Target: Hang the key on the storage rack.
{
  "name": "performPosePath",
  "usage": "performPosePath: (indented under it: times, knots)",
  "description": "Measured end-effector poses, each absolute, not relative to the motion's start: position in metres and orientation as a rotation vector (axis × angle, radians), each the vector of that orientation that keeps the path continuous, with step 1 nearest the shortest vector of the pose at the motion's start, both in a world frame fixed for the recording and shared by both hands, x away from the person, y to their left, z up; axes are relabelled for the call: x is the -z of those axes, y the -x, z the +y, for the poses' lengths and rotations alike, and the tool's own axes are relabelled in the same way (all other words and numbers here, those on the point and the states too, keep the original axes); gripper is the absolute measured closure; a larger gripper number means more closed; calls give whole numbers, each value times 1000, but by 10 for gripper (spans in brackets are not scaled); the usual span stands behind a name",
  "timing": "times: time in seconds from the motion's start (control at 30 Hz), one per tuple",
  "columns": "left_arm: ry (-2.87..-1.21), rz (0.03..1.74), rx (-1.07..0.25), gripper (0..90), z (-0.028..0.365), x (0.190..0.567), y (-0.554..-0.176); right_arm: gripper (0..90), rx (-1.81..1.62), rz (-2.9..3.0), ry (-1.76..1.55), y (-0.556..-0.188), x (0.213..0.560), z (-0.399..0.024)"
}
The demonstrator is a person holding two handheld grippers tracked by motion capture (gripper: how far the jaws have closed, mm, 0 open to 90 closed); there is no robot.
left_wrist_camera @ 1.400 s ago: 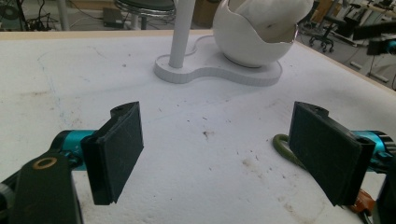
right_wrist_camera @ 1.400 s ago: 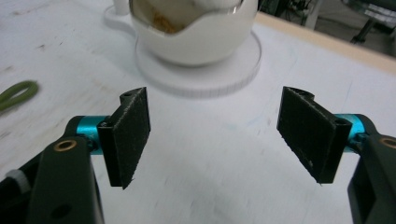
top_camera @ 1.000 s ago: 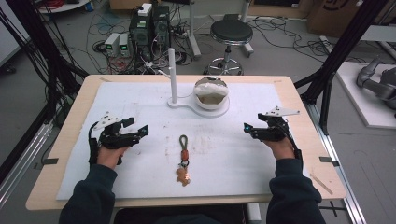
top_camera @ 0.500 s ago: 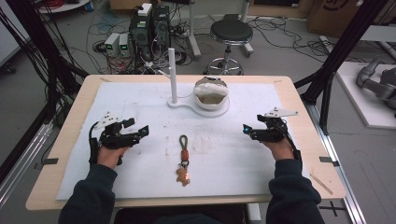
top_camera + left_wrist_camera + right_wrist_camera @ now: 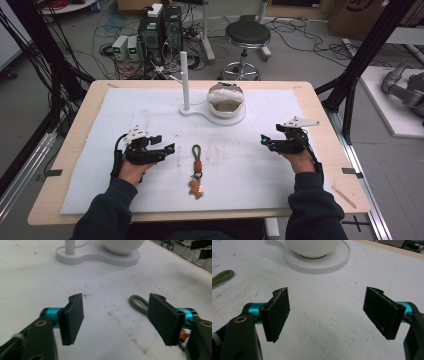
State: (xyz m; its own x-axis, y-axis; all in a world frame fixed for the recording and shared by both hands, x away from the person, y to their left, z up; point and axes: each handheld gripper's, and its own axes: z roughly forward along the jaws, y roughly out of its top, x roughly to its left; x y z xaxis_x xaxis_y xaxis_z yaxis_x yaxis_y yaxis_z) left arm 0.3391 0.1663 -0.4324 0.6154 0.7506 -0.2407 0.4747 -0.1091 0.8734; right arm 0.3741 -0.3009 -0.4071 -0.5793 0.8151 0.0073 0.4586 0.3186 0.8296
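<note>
Both hand-held grippers have edged slightly inward toward the middle of the worktop over the last second; the objects lie where they did. Seen from the high view, the left hand-held gripper rests low over the white foam sheet that covers the pale wooden worktop, its black jaws spread apart with nothing between them. The right hand-held gripper sits across from it, jaws likewise spread wide and empty, a grey three-cornered plate on top.

Between the two, nearer the left one, lies a keychain with an olive-green cord loop, an orange band and a small brown charm, flat on the sheet. In the left gripper view its green loop shows just beside the right-hand jaw.

Farther back stands a white flat base with an upright white post, and beside the post on the same base a round white bowl.
</note>
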Motion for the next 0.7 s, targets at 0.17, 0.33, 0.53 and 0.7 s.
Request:
performPosePath:
  times: [0.17, 0.33, 0.53, 0.7]
  knots:
    - [-1812, 998, -226, 360, 142, 436, -337, 216, -1172, 2185, -1140, -374, 410, -303]
    - [-1867, 1020, -198, 392, 121, 440, -336, 217, -1185, 2189, -1134, -375, 410, -303]
    - [-1893, 1055, -185, 442, 104, 445, -333, 217, -1190, 2193, -1128, -373, 409, -302]
    - [-1961, 1031, -199, 450, 83, 445, -328, 217, -1197, 2195, -1126, -373, 410, -302]
